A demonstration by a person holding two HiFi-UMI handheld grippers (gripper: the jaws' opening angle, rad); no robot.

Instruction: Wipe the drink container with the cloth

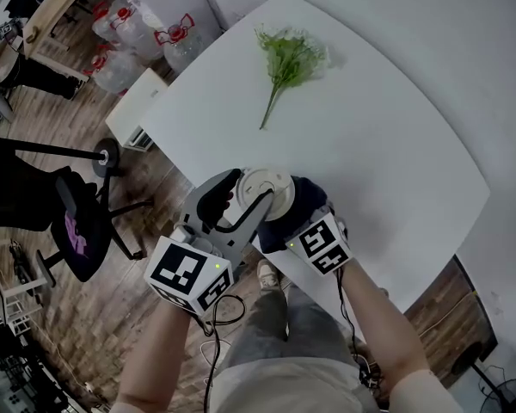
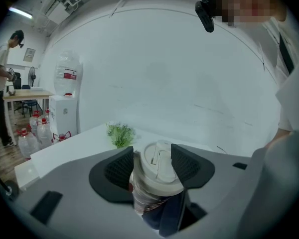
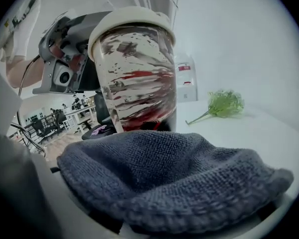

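The dark blue cloth (image 3: pixel 169 183) lies nearest, filling the lower half of my right gripper view; it is bunched over the jaws of my right gripper (image 1: pixel 303 216), which are closed on it. Just behind it, in the upper middle of that frame, stands the drink container (image 3: pixel 137 68), lifted off the white table (image 1: pixel 387 153). My left gripper (image 2: pixel 153 164) grips it with one pad on each side under the lid. The cloth's far edge meets the container's lower wall, but I cannot tell if it presses there. The wall shows red and dark streaks, print or dirt I cannot say. I judge that both things are in hand and the wiping is only starting; most of the wall is left.
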